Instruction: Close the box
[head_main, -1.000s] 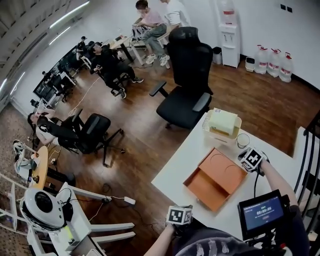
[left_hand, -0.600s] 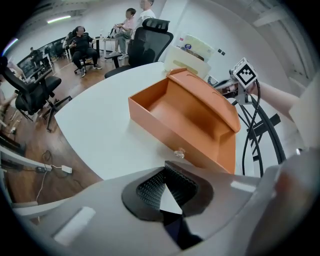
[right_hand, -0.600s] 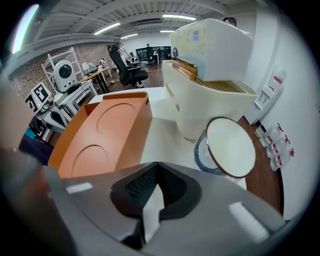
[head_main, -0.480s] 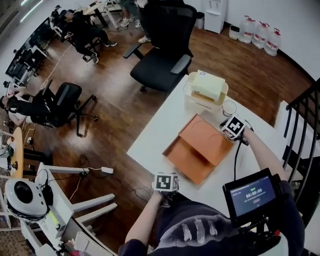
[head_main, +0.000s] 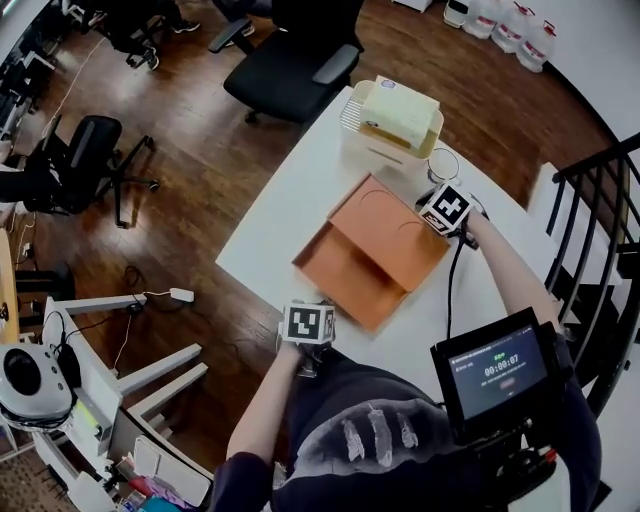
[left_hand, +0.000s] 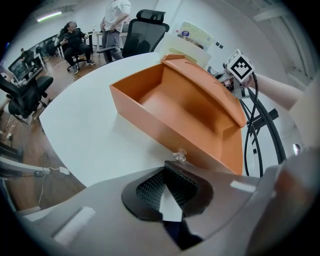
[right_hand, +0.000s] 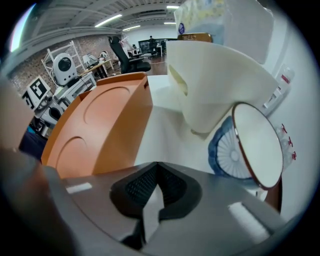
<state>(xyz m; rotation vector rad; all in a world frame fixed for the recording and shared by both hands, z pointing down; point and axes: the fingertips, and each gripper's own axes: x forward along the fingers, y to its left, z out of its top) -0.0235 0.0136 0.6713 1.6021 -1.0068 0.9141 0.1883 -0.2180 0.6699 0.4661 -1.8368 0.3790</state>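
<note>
- A white bench carries everything. The person stands at its near edge with a gripper in each hand.
- An orange box lies open at the middle of the bench. Its tray faces the near edge, and its lid is folded right back, flat, towards the far edge. Compared with half a second ago the lid has not risen at all, so closing has not yet begun.
- A cream basket with a pale pack inside stands at the far edge, just beyond the lid.
- The left gripper hovers at the near edge, just short of the box's front wall and not touching it. Its jaws are together, with nothing between them. It has barely shifted.
- The right gripper has crept forward: the basket now looms larger in its view. It sits at the lid's right edge, the lid lying just left of the jaws, and contact cannot be confirmed. These jaws are also together and empty. This likely sets up a lift of the lid from that edge.
- A round dish sits just right of the right gripper, near the basket.
- A small clear piece, not identifiable, sits at the foot of the box's front wall, just ahead of the left jaws.
</note>
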